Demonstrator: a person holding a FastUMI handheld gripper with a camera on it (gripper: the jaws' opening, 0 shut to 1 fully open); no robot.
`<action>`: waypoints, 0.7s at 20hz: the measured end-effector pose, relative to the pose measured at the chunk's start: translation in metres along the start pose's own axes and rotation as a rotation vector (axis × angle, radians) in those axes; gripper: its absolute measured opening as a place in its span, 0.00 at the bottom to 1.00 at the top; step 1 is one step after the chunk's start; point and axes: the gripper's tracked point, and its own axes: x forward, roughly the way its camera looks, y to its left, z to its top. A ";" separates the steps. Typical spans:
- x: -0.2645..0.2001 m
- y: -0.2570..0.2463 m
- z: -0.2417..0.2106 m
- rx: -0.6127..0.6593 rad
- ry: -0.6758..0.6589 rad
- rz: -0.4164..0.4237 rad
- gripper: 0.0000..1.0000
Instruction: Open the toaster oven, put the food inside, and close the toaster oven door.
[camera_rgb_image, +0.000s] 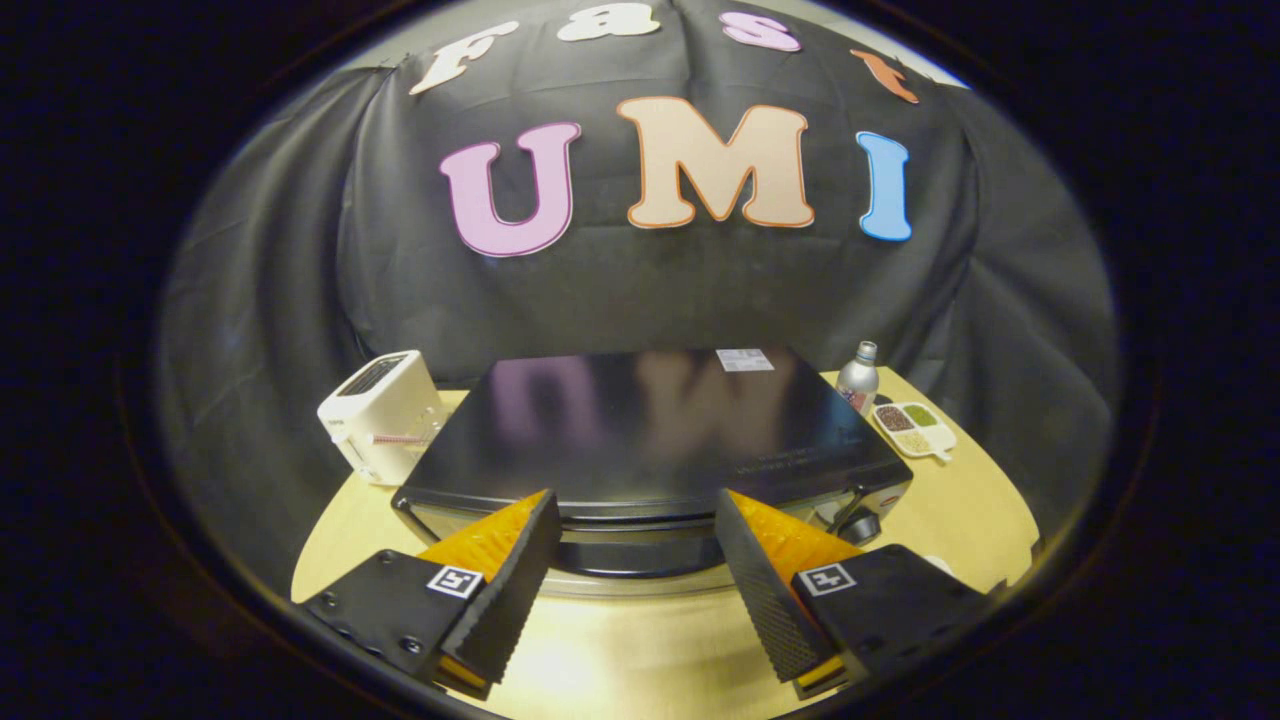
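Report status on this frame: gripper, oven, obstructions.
Hand-held gripper open, holding nothing, fingers either side of the door handle. Toaster oven just ahead, door looks shut. Nothing between fingers and handle.

Black toaster oven (650, 440), door shut, on table

a cloth-walled demo booth: toaster oven (650, 440), white toaster (383, 412), sectioned dish (914, 428) on a tabletop (960, 510)

Glossy black toaster oven (650, 430) top, far right: a white sticker (745, 360), print too small to read.
Near right: faint unreadable lettering.
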 end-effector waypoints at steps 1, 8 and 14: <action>-0.001 0.000 -0.001 0.000 0.003 0.001 0.98; -0.021 -0.003 -0.016 0.014 0.046 0.005 0.98; -0.046 -0.006 -0.041 -0.025 0.091 -0.001 0.98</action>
